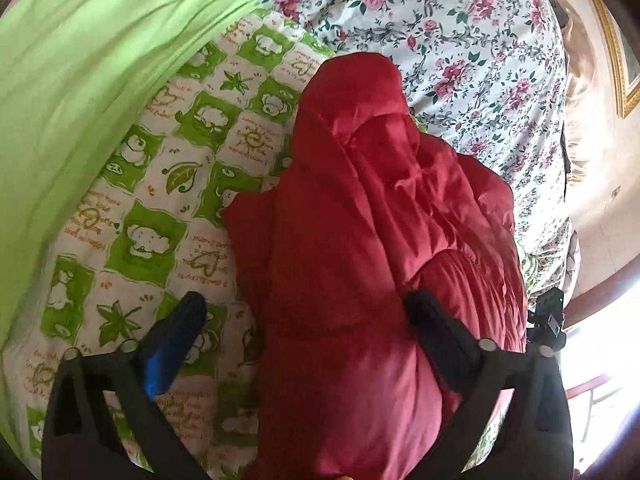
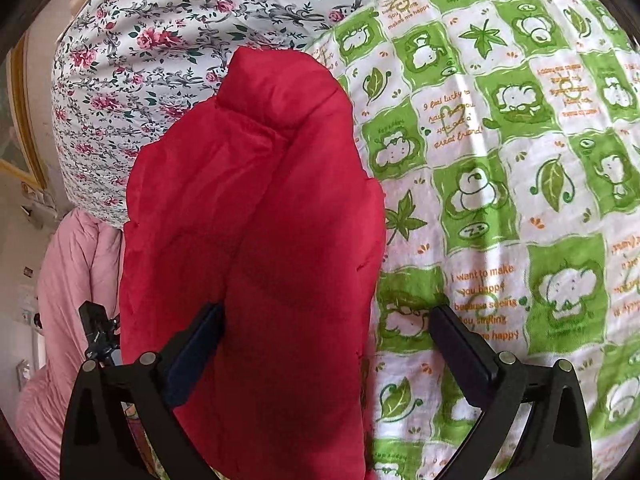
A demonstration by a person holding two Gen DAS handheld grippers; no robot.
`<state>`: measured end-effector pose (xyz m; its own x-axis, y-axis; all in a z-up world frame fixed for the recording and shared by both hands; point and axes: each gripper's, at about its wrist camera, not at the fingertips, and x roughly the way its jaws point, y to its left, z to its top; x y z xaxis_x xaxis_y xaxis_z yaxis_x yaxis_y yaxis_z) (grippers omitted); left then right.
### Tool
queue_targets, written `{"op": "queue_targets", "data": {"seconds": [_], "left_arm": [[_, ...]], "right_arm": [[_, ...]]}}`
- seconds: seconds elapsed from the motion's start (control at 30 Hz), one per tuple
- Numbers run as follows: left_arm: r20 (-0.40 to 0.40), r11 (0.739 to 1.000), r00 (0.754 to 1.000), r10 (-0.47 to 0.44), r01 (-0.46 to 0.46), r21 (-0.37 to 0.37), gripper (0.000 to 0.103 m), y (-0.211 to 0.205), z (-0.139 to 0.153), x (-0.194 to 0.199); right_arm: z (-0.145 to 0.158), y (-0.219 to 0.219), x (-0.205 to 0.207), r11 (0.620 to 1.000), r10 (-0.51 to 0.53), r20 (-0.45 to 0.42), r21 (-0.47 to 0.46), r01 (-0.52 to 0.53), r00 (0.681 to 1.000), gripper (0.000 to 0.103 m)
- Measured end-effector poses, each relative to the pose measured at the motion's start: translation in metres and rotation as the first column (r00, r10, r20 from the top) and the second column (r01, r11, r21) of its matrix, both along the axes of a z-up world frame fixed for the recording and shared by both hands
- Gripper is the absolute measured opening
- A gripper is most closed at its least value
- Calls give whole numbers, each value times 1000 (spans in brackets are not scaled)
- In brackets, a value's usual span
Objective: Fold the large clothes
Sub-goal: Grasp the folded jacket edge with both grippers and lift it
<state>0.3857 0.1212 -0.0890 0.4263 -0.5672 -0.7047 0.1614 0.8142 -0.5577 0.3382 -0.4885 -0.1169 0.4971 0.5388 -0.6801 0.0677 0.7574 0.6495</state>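
Red padded cloth: the red jacket [image 1: 360, 240] lies bunched lengthwise on the bed, filling the middle of both wrist views, its narrow end toward the top of each frame.
Left gripper: my left gripper [image 1: 308, 316] stands wide open; its right finger [image 1: 440, 332] lies against the jacket's near edge, its left finger [image 1: 180, 328] over the quilt. Nothing is clamped.
Right gripper: my right gripper [image 2: 328, 328] is also spread wide, one finger [image 2: 196, 344] at the jacket's left side, the other [image 2: 464, 344] over the quilt at lower right. No grip here either.
Why so: I judge the jaws are wide because the padding is thick, and the two grippers sit at the near end so each can take a side of it for the next fold.
Bedding: the green-and-white quilt [image 2: 520, 184] under the jacket is soft and wrinkled, so a finger could catch it together with the garment.
Floral sheet: the floral sheet [image 1: 460, 40] covers the bed beyond, in the upper part of both frames.
Other cloth: a lime green cloth [image 1: 80, 80] fills the upper left of the left view; a pink garment [image 2: 68, 300] hangs at the lower left of the right view, just beside the jacket.
In the way: no hard object blocks me, only loose fabric.
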Motion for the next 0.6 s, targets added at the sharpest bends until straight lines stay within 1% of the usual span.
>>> {"op": "queue_targets", "data": {"seconds": [0.03,0.1,0.13,0.17,0.2,0.27,0.33,0.43,0.47,0.5,0.53,0.6], "left_arm": [[-14,1000,1000,-6,6,-15,103,0,-3,2],[-72,995,997,-21,14,-101,103,4,-15,8],[-91,991,995,-26,13,-133,103,5,-20,11],[-121,982,992,-36,13,-187,103,7,-27,15],[-131,977,990,-44,16,-212,103,8,-30,17],[-119,975,991,-63,35,-218,103,4,-30,18],[-98,974,990,-102,79,-211,103,-6,-27,19],[-66,980,990,-128,117,-161,86,-21,-20,19],[-49,980,990,-133,124,-155,76,-24,-16,18],[-37,979,990,-138,131,-156,65,-25,-13,16],[-31,979,990,-141,134,-156,61,-27,-10,15],[-8,981,990,-144,141,-133,51,-32,-2,9]], "right_arm": [[-1,1,1,1000,5,-1,2,-5,1000,103],[-3,5,4,999,26,-8,22,-26,1000,103],[-4,6,9,999,34,-13,31,-33,999,103],[-6,7,11,999,40,-19,37,-39,999,103],[-6,9,15,998,45,-23,44,-44,999,103],[-7,12,18,997,55,-25,57,-53,998,103],[-8,23,26,992,94,-28,83,-92,995,103],[-10,36,33,987,133,-31,94,-130,991,100],[-10,39,33,984,143,-26,111,-140,989,90],[-11,41,33,983,142,-26,119,-138,989,85],[-10,43,33,984,138,-22,112,-135,990,82],[-6,44,29,983,138,-1,124,-137,990,64]]}}
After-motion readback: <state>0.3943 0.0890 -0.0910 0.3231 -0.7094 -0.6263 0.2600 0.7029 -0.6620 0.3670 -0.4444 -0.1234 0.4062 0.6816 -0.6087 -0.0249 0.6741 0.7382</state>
